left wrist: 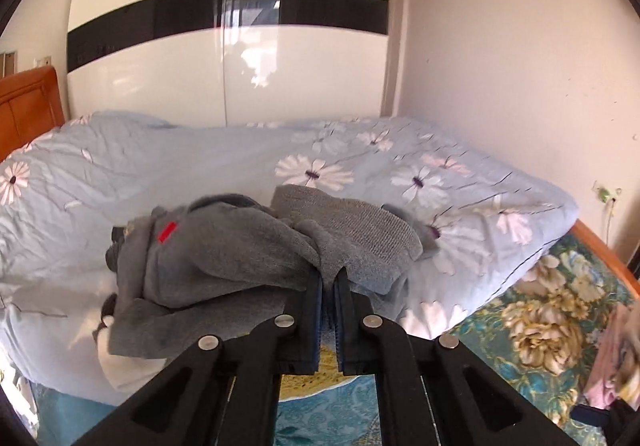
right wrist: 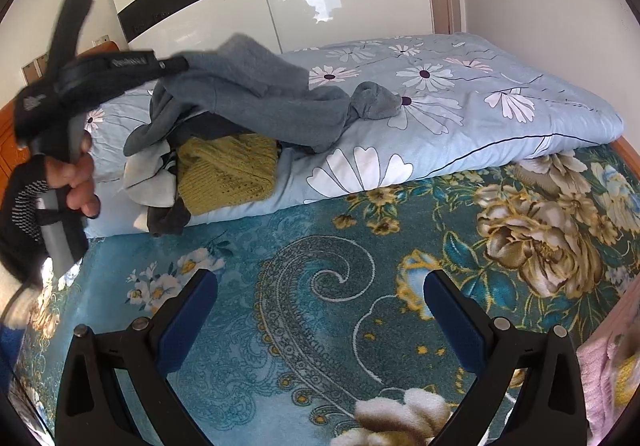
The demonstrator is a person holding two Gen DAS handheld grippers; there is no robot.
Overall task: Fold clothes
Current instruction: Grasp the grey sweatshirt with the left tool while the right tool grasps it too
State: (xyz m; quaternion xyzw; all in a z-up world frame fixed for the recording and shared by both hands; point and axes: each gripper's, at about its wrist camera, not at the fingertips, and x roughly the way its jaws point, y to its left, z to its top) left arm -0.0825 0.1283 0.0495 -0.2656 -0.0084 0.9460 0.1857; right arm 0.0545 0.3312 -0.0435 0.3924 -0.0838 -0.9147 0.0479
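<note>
A small red label [left wrist: 167, 232] is sewn on the grey garment [left wrist: 224, 246], but no writing on it can be read. The left tool's body carries pale lettering in the right wrist view, too blurred to make out.

The left tool [left wrist: 328, 278] is pressed together on a fold of the grey garment, its blue-padded fingers [left wrist: 314, 310] nearly meeting with the cloth between them. In the right wrist view a hand [right wrist: 78, 174] in a dark fingerless glove holds this tool [right wrist: 176, 64] by its handle, and the garment [right wrist: 256, 94] hangs from its tip, lifted at that end. The garment's long axis runs from the tool down and across the bed, ending in a bunched cuff or sleeve end [right wrist: 376, 100] that rests on the duvet [right wrist: 500, 86]. The fabric looks like soft fleece or jersey, with a coarser ribbed panel [left wrist: 360, 230] near the grip.

Under the lifted garment lies a pile: a mustard-yellow chunky knit [right wrist: 228, 170], a white piece [right wrist: 148, 182] and a dark grey one [right wrist: 168, 220].

The duvet is light blue with white daisy prints and lies rumpled on a teal bedspread [right wrist: 320, 286] with gold floral patterns.

The right tool [right wrist: 320, 310] is spread wide, holding nothing, above the teal bedspread.
</note>
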